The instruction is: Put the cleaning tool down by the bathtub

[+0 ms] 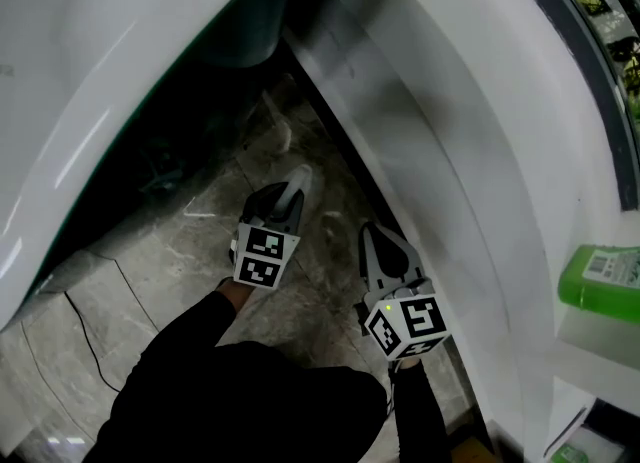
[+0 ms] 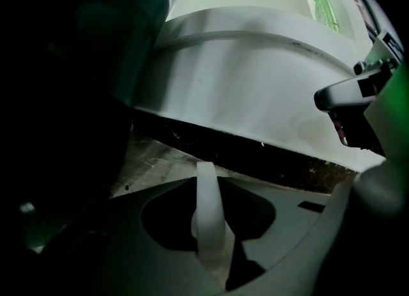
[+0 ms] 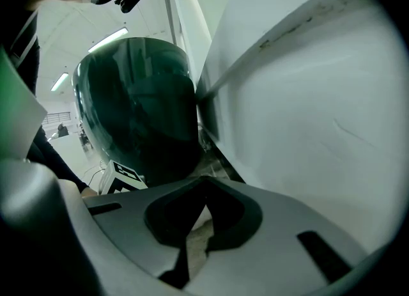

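Observation:
My left gripper [image 1: 285, 201] is shut on the white handle of the cleaning tool [image 1: 298, 183], low over the grey marble floor [image 1: 190, 241]. The handle runs forward from it toward the gap under the tubs, and its far end is blurred. In the left gripper view the handle [image 2: 208, 208] stands as a white strip pinched between the jaws of my left gripper [image 2: 208, 179]. The white bathtub wall [image 1: 470, 161] rises right beside both grippers. My right gripper [image 1: 382, 249] hangs close to that wall, shut and empty; in its own view my right gripper [image 3: 203, 183] shows its jaw tips meeting.
A second rounded tub [image 1: 110, 91], white above and dark green below [image 3: 140, 109], overhangs the floor on the left. A green bottle [image 1: 600, 276] stands on the ledge at the right. A thin black cable [image 1: 85, 331] trails over the tiles. The floor strip between the tubs narrows ahead.

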Tool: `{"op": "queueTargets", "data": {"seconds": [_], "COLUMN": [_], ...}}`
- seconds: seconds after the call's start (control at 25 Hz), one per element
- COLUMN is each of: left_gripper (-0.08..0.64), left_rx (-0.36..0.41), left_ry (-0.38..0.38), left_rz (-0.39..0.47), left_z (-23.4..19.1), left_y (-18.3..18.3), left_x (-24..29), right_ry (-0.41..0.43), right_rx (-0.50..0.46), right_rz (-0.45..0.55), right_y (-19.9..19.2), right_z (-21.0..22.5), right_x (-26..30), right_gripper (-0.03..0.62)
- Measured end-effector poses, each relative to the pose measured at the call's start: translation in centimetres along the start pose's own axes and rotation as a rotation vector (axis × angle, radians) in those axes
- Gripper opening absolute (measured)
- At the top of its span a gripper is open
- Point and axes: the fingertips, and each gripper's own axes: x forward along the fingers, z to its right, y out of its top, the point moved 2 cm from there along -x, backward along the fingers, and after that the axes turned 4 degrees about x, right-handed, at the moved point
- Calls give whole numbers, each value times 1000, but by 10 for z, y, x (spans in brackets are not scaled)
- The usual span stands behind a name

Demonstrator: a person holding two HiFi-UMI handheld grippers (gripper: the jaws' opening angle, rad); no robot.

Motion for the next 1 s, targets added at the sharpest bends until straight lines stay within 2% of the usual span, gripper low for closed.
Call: {"op": "queueTargets", "data": {"seconds": [0.24,0.36,0.72,0.84,1.0], "left_gripper": [103,107,124,110,54], "left_rx": [1,-2,-20,-11,4], "left_ry": [-19,-36,-53,-83,-116], "left_rz": [-41,-36,67,101,148], "left_z": [2,6,1,0,-3], "left_y": [-2,3,40,56,82], "left_x": [3,2,-30,-48,-69], "right_ry": [-5,-16,-18,-7,7], "right_rx": [-14,-13,-16,-7,-16], "right_rz": [-2,-9,8,17,35], "right_y": [4,6,16,22,33], "right_z": [-1,-1,-4,-5,-7], "right_x": [-1,-3,-9,-11,-16], "right_gripper": [0,0,0,0,0]}}
